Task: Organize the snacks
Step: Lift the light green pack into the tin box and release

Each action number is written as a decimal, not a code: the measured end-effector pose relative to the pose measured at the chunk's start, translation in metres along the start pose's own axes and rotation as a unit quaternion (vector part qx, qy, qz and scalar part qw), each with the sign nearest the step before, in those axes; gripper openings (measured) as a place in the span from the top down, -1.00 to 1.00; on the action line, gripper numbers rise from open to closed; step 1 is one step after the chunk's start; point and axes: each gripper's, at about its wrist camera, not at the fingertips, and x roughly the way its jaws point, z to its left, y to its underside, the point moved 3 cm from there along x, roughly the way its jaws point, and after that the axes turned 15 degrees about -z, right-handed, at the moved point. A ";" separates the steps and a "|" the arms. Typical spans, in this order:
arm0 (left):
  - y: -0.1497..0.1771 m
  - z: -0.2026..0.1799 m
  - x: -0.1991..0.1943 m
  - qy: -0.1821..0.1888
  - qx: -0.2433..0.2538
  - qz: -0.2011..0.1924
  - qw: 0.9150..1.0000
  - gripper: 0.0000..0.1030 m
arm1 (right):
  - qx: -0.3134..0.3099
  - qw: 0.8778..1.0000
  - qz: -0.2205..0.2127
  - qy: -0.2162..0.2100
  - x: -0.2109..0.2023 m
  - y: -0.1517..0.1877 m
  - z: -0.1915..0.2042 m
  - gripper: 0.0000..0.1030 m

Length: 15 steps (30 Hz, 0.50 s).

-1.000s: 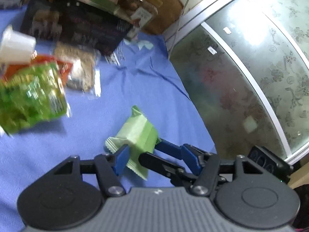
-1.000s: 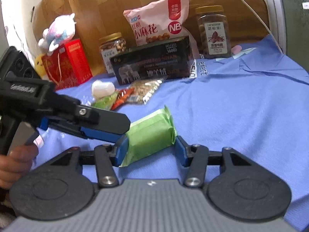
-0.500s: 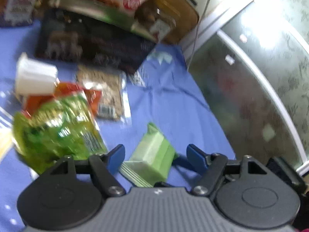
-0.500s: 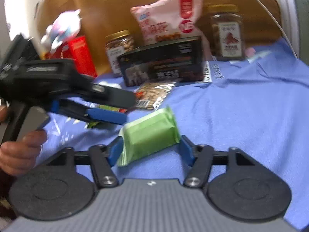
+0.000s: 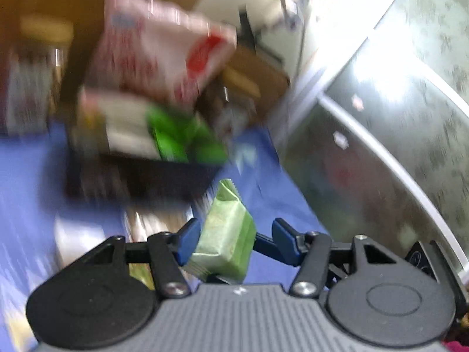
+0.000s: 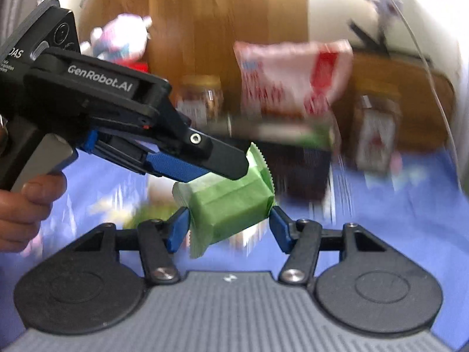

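A light green snack packet (image 6: 231,202) is held above the blue cloth. My right gripper (image 6: 228,228) is shut on it, one blue pad at each end. In the left wrist view the same packet (image 5: 225,234) lies between my left gripper's (image 5: 234,236) pads; the left pad touches it and the right pad stands apart, so the left gripper is open. The left gripper's body (image 6: 117,117) reaches in from the left in the right wrist view, its tip at the packet's top.
Behind, blurred: a pink snack bag (image 6: 293,79), a black box (image 5: 140,176), two jars (image 6: 375,129) (image 6: 202,99), a plush toy (image 6: 123,38), against a wooden board. A glass door (image 5: 395,146) stands to the right. More packets lie on the blue cloth (image 6: 395,220).
Both grippers have risen with the green packet, lifting it off the cloth toward the black box and pink bag. The view is motion blurred.
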 end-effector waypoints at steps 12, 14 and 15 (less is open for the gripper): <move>-0.072 0.089 0.060 -0.141 0.016 -0.033 0.989 -0.27 | 0.007 0.998 0.030 -0.048 0.160 -0.022 -0.019 -0.38; -0.068 0.092 0.059 -0.135 0.006 -0.031 0.990 -0.27 | 0.002 0.999 0.015 -0.036 0.150 -0.022 -0.021 -0.38; -0.067 0.090 0.054 -0.129 0.004 -0.036 0.991 -0.27 | 0.012 0.999 0.012 -0.033 0.142 -0.022 -0.025 -0.38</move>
